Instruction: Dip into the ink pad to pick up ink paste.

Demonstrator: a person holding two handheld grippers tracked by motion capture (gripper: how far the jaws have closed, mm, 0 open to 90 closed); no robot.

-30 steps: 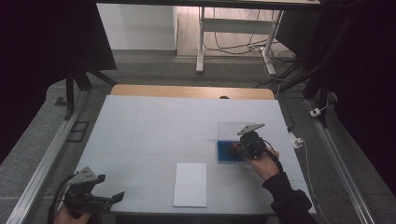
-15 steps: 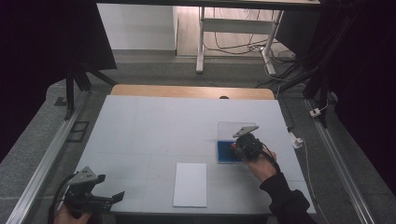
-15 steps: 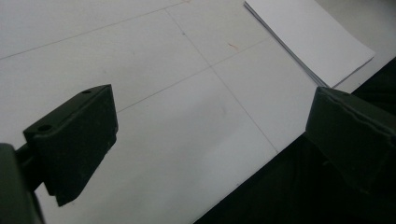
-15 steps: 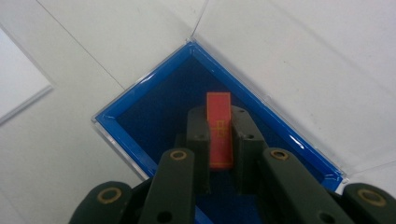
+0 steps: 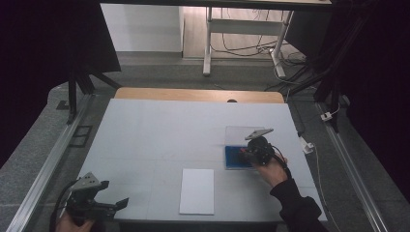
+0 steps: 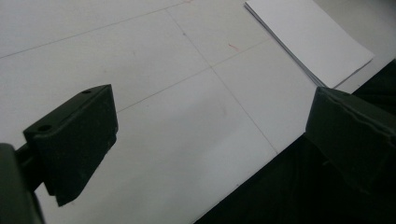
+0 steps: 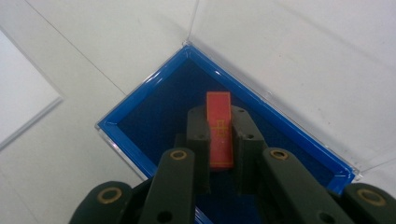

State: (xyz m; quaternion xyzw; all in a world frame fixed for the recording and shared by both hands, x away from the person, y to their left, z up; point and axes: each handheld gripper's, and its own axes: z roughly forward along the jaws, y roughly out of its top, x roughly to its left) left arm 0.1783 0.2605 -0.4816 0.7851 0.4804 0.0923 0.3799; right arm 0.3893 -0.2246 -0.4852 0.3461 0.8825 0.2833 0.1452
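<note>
Jaws of my right gripper (image 7: 219,135) were clamped on a small red block (image 7: 219,127), held just over the blue tray (image 7: 140,109) on the table's (image 5: 154,130) right side; my left gripper (image 5: 99,205) hung open at the near left corner, beside the white paper (image 5: 197,191)

My right gripper (image 5: 249,153) sits out at the table's right side, tipped down, jaws pinched tight. My right hand (image 5: 271,168) grips it from behind, dark sleeve trailing to the bottom edge. My left gripper (image 5: 109,205) hangs low at the near left corner, jaws spread wide, roughly level, pointing right.
</note>
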